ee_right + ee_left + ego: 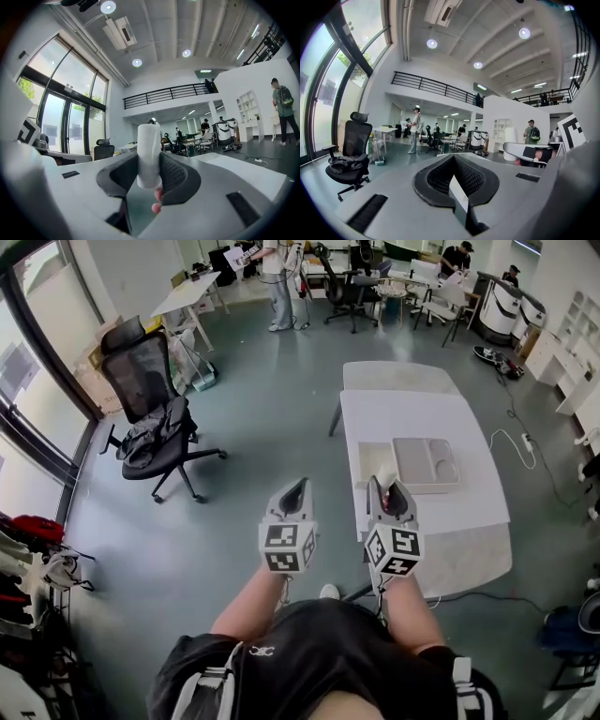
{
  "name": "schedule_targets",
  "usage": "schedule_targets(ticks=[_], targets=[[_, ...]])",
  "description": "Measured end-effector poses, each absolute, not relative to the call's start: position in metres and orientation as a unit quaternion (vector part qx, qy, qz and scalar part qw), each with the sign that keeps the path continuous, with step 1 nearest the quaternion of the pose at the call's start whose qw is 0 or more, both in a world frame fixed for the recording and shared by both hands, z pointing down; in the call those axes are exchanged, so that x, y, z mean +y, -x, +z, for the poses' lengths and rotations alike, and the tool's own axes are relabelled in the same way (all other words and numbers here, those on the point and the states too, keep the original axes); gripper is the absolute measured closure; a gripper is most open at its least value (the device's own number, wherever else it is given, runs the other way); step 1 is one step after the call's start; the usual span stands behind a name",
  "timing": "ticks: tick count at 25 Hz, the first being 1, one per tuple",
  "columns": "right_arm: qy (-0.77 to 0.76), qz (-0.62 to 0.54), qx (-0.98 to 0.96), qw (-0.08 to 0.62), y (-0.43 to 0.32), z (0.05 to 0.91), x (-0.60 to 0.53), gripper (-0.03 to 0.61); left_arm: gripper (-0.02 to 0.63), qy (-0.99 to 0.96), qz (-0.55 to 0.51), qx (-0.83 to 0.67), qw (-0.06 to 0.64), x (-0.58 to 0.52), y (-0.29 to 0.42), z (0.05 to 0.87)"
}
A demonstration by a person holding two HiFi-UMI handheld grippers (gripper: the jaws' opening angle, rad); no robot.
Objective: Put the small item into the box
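— How does the person carry the two tools?
— Both forearms (251, 604) are bare and reach forward from the body; the left gripper (297, 487) and the right gripper (387, 486) sit side by side, level, tips pointing away.
— And the jaws?
— The left pair is pressed together with nothing between; the right pair clamps an upright white roll (148, 154), its top standing above the tips.

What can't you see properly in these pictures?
- The white roll-shaped item in the right tongs: bottom end hidden by the black pads, right gripper view.
- The beige flat box on the white table: inside too small, head view.
- The pink bit under the roll: partly hidden by the pads, cannot name it, right gripper view.
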State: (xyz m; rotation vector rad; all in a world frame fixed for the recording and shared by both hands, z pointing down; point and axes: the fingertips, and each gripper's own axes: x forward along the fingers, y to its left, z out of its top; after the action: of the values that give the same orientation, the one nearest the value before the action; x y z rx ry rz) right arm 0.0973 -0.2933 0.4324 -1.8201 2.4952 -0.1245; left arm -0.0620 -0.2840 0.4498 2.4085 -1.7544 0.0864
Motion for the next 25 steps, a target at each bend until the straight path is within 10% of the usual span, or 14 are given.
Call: schedule_targets(ticks=[25], targets=[[0.641,-0.104,0.757,-0.074,-0.132,0.514,-0.438,0.446,0.609,-0.83,0.062,-0.544,0.108,-0.406,0.046,0.474]])
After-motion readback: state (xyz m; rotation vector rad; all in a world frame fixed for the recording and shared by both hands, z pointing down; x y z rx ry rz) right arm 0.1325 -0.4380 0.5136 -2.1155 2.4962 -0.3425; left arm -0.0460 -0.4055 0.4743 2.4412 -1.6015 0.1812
